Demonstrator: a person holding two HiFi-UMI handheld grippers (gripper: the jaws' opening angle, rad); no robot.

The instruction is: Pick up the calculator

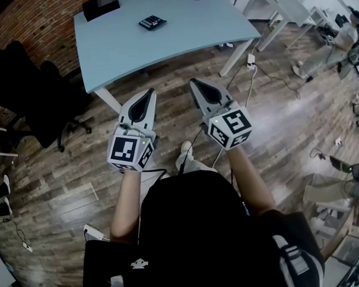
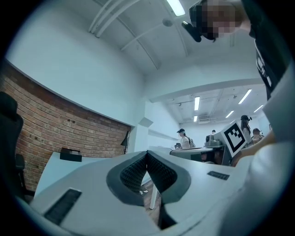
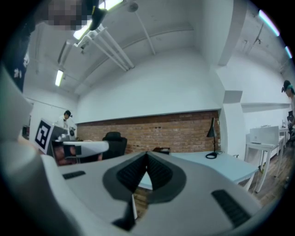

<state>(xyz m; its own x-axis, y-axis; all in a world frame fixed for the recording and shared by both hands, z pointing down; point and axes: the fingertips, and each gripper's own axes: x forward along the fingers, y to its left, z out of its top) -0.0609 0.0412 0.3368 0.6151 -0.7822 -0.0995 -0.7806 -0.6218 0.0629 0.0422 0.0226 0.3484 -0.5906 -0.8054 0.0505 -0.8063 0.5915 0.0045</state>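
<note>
Pale table (black chair beside), plank floor.

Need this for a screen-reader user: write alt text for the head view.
From above, a person holds the left gripper and right gripper, both shut and empty, over a wood floor, pointing toward a pale blue table where a black calculator lies untouched.

Bare wood-plank floor lies open ahead of the left claw and right claw, up to the pale blue white-legged desk. Its top is clear around the small black calculator; a black box sits at its far-left corner, and a black office chair stands left.
</note>
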